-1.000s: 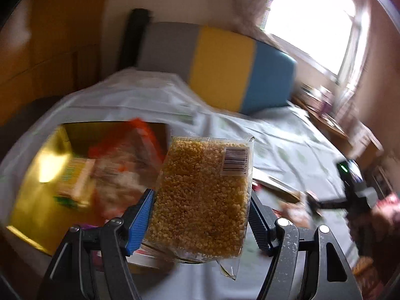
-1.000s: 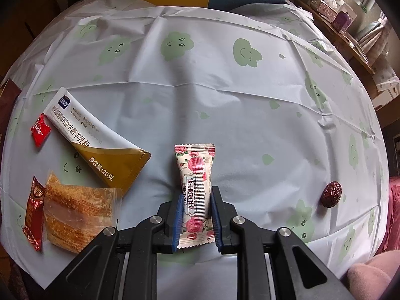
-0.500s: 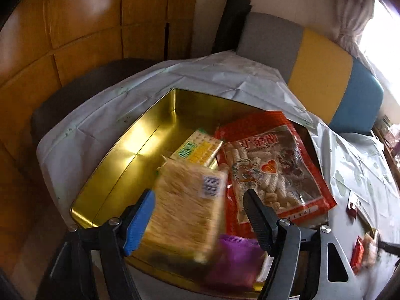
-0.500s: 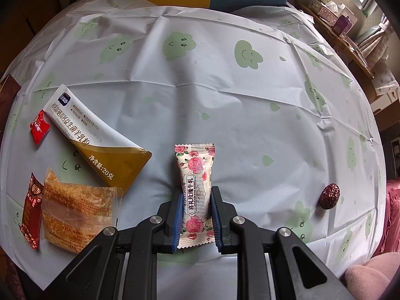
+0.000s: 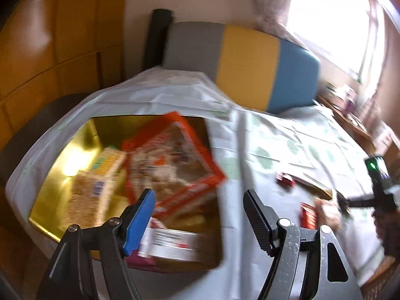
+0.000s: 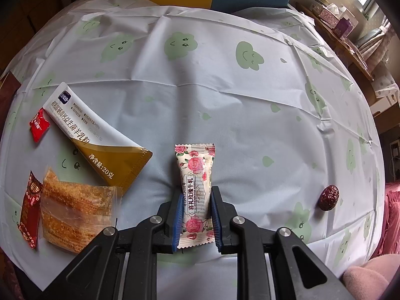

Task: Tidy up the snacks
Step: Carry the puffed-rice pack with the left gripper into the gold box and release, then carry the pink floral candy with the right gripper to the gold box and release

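The right claw [image 6: 195, 221] pinches a rose-print candy packet [image 6: 195, 190] near the cloth-covered table's [image 6: 225, 95] near edge — the left claw [image 5: 198, 206] gapes wide, empty, above the gold tin [image 5: 72, 145] holding snacks.

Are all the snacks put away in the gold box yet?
Not yet. The gold tin already holds several packets. The left gripper is open and empty. The right gripper grips a rose-print candy bar. The white-and-gold sachet and dark red date remain out.
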A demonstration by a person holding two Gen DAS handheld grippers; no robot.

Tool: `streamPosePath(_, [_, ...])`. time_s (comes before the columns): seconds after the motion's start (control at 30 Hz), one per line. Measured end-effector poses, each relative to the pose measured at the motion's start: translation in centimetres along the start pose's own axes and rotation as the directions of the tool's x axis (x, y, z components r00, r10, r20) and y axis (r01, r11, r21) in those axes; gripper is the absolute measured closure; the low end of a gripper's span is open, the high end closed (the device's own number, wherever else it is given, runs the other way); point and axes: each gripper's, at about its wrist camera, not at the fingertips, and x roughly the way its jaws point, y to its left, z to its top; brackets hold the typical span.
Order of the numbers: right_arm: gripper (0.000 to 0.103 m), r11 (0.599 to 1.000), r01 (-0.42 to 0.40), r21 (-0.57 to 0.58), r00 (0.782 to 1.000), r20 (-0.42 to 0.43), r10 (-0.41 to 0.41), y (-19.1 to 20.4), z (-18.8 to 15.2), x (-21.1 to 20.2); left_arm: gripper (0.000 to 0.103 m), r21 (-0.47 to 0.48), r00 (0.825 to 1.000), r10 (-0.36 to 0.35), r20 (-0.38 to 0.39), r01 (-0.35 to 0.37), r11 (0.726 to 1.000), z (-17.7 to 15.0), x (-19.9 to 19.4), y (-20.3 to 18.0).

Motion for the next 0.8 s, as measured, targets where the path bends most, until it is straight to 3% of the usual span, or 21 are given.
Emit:
streamPosePath(0.2, [0.083,1.000,0.004,-0.005,1.000,0.003,-0.004,0.0,0.0,0.0,0.030,0.103,0.996,-0.089,-0.028,0.092,0.990,-1.2,-0.4,-4.1])
streamPosePath(0.43, [0.083,1.000,0.004,-0.003,1.000,0.003,-0.004,0.0,0.0,0.0,0.030,0.205,0.981,-0.171,-0.088,0.186,0.961,-3.3,0.0,-7.6])
streamPosePath(0.8, [0.083,1.000,0.014,-0.010,1.000,0.010,-0.014,0.0,0.0,-0.1,0.030,0.277,0.959,-0.208,-0.194,0.257,0.926,-7.5,2.0,-10.2])
